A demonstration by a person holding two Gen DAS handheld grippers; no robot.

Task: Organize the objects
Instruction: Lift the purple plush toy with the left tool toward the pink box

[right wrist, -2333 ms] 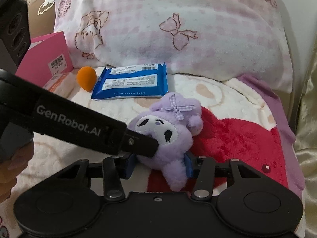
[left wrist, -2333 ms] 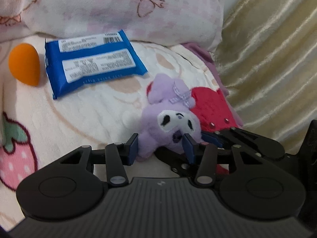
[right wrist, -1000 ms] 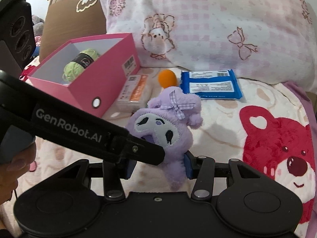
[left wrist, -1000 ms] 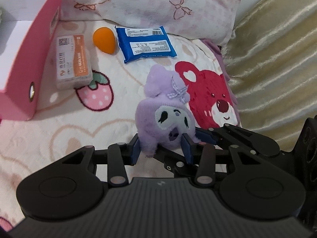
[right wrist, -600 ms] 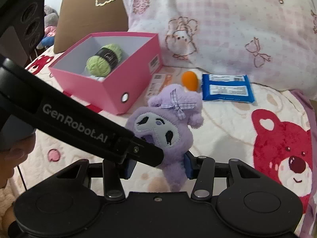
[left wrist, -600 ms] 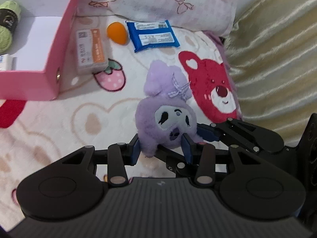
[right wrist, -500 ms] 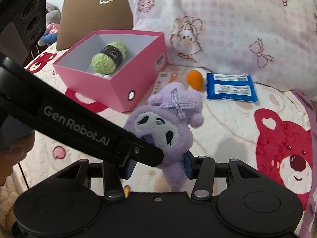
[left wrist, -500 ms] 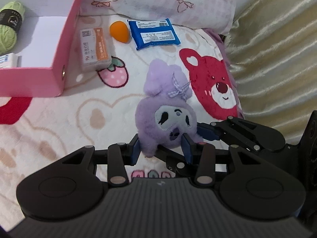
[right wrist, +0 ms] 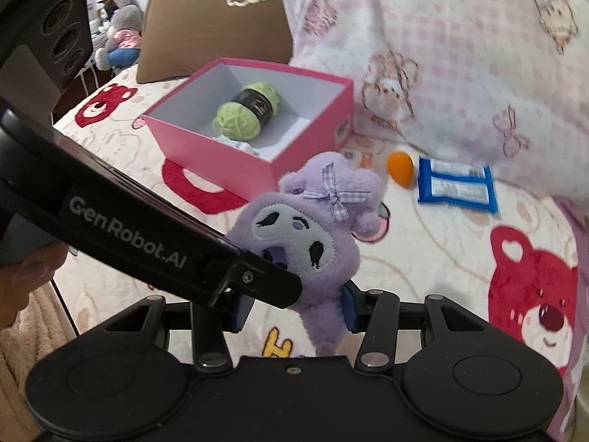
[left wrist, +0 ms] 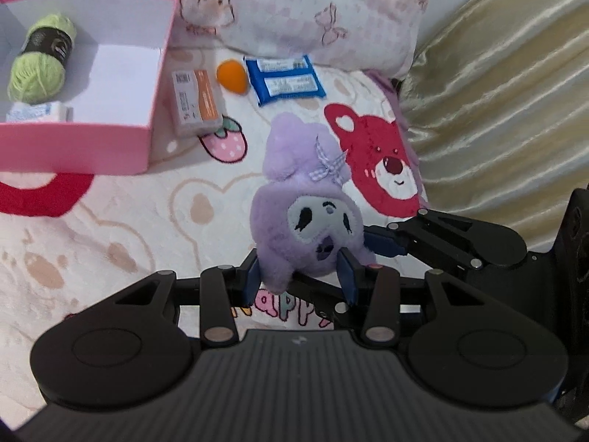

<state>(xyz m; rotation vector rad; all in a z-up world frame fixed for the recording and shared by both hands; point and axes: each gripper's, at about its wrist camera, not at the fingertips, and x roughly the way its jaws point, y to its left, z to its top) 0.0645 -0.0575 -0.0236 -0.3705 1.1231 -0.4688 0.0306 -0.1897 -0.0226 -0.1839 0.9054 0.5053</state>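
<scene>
Fleecy bear-print blanket (left wrist: pixel 154 221) beneath a fuzzy purple plush (left wrist: pixel 305 228), both left tongs (left wrist: pixel 300 276) and right tongs (right wrist: pixel 292 309) clamped on it.

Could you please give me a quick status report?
Left gripper and right gripper both shut on purple plush. Plush lifted off blanket. Pink box ahead, nothing between.

Blk grippers, blue pads (left wrist: pixel 348 276), "GenRobot.AI" lettering (right wrist: pixel 127 234).

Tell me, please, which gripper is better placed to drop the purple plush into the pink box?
Probably the left gripper. Both it and the right gripper are shut on the purple plush, lifted off the blanket, but the pink box lies on the left side, so the left reaches it without crossing over.
</scene>
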